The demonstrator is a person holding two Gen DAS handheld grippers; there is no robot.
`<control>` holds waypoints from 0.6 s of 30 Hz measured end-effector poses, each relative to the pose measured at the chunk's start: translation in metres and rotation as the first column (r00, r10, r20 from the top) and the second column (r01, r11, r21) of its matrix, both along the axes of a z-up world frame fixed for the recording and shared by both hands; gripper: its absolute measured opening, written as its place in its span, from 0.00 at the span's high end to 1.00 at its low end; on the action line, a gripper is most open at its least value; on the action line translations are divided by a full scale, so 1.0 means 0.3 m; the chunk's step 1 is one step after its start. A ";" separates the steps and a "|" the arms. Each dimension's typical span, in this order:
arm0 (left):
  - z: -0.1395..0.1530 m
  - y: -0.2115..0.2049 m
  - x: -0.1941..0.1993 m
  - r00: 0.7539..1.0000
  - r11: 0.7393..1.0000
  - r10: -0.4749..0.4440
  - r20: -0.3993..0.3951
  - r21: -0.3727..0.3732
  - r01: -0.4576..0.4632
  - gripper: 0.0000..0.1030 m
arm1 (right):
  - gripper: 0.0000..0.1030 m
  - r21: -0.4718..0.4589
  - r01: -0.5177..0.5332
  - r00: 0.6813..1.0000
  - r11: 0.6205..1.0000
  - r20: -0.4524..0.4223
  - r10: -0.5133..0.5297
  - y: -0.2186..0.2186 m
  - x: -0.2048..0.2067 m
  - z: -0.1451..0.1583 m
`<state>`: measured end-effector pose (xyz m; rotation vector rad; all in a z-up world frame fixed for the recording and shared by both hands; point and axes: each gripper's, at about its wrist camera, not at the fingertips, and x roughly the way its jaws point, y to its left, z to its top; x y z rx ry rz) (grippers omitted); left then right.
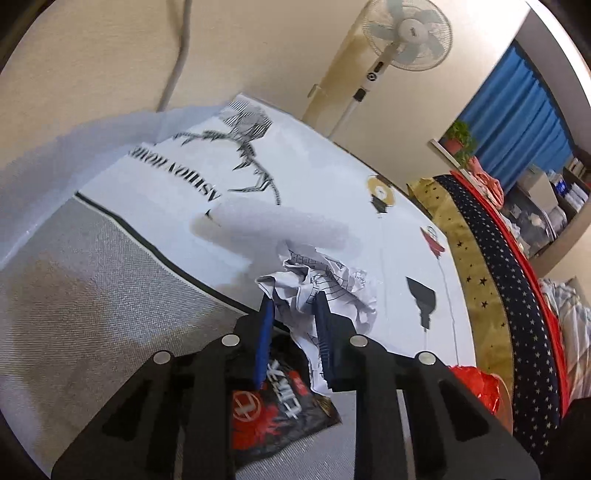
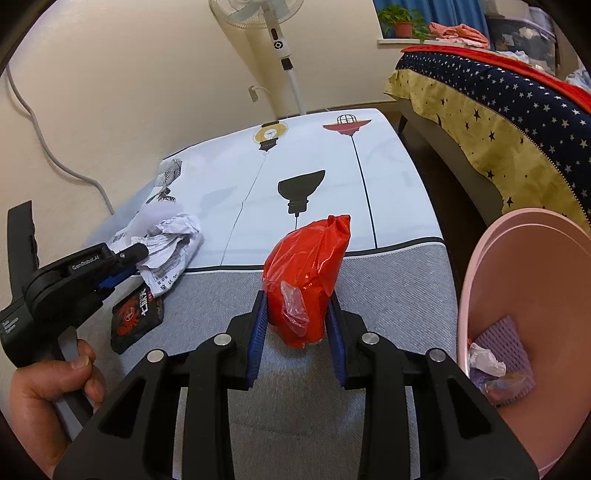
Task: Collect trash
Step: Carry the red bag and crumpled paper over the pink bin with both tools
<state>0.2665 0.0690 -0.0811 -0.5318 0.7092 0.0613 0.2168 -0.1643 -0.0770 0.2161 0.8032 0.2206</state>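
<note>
Blue pads of the right gripper (image 2: 298, 325) clamp one red plastic bag (image 2: 308, 273) above the grey tablecloth (image 2: 388, 280). Only this view shows the pink bin (image 2: 491, 266), cut off at right, holding scraps. Left gripper (image 1: 293, 332) pinches one crumpled paper (image 1: 325, 288); one black snack wrapper (image 1: 280, 410) lies partly hidden beneath its fingers.

Cream wall (image 2: 129, 92) behind, crossed by a grey cable (image 2: 48, 147). White pedestal fan (image 2: 280, 40) stood against it. Bed (image 2: 517, 122) seen right, covered in star-print cloth. Blue curtain (image 1: 517, 122) and potted plant (image 2: 400, 22) noted at the window ledge.
</note>
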 end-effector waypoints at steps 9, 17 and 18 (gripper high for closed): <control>0.091 -0.071 -0.116 0.996 0.992 -0.090 0.024 0.090 0.088 0.80 | 0.70 -0.015 -0.008 1.000 1.000 0.030 0.008 -0.019 -0.097 0.084; 0.181 -0.131 -0.266 0.986 0.977 -0.155 0.064 0.158 0.143 0.80 | 0.70 -0.039 -0.015 0.997 0.999 0.078 0.018 -0.047 -0.230 0.178; 0.191 -0.138 -0.288 0.984 0.975 -0.163 0.069 0.165 0.150 0.80 | 0.70 -0.043 -0.014 0.996 0.999 0.085 0.017 -0.055 -0.249 0.191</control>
